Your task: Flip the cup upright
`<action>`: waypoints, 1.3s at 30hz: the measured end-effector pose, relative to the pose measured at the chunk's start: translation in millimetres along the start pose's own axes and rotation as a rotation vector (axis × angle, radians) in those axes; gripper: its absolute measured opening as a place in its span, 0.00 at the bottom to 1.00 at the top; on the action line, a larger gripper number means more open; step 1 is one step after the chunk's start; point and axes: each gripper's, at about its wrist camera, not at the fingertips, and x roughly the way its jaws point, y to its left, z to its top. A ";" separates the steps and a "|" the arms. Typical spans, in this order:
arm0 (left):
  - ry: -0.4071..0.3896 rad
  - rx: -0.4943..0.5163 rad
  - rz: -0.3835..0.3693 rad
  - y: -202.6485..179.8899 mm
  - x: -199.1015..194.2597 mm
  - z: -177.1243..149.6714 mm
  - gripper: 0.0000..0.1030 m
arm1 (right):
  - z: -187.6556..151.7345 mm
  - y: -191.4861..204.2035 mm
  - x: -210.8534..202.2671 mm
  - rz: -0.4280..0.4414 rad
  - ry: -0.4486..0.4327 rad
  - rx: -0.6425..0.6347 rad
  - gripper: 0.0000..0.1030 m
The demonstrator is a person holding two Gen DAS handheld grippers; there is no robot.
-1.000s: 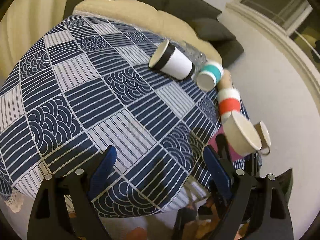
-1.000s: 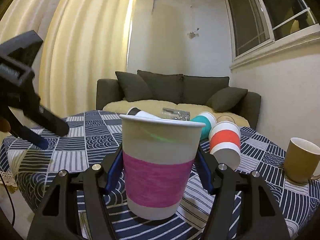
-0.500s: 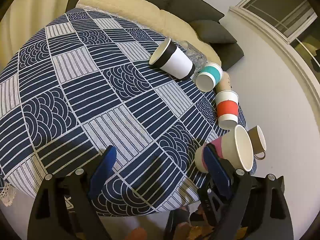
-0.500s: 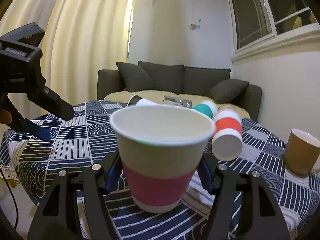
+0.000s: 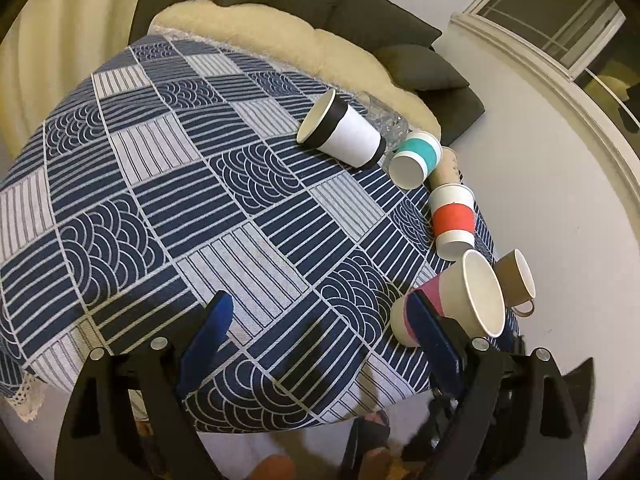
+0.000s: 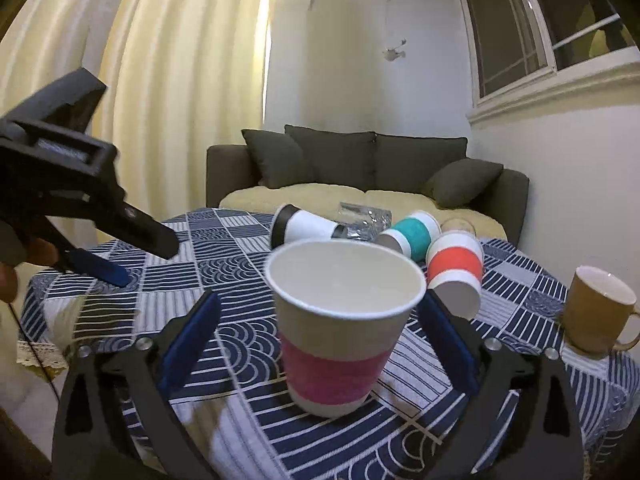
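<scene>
- Pink-banded cup [image 6: 340,328] stands mouth-up, between the spread, non-touching fingers of right gripper [image 6: 320,340].
- Left gripper [image 5: 320,340] wide open, empty, farther from cup.

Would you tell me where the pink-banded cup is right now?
In the right wrist view, the pink-banded cup stands upright on the tablecloth between the open right gripper's fingers, just in front of the red-banded cup.
</scene>
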 end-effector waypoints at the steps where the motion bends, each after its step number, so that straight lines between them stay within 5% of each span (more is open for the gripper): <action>1: -0.007 0.007 0.002 -1.3 -2.4 -0.2 0.84 | 2.2 1.1 -4.4 -0.004 0.001 -0.007 0.95; 5: -0.070 0.070 0.032 -12.2 -17.7 -3.2 0.84 | 15.4 -1.8 -29.2 -0.022 -0.006 -0.030 0.95; 19: -0.239 0.107 -0.093 -46.1 -84.8 -49.4 0.84 | 75.6 -49.7 -138.3 0.031 -0.066 -0.021 0.95; 24: -0.301 0.220 -0.096 -73.9 -118.2 -73.3 0.92 | 91.5 -60.6 -167.4 0.063 -0.072 -0.050 0.95; 32: -0.357 0.385 -0.060 -102.2 -147.0 -110.1 0.94 | 87.4 -85.8 -185.7 0.151 0.005 -0.006 0.95; 39: -0.341 0.469 -0.030 -116.0 -134.0 -124.3 0.94 | 60.1 -99.5 -176.0 0.123 0.068 0.009 0.95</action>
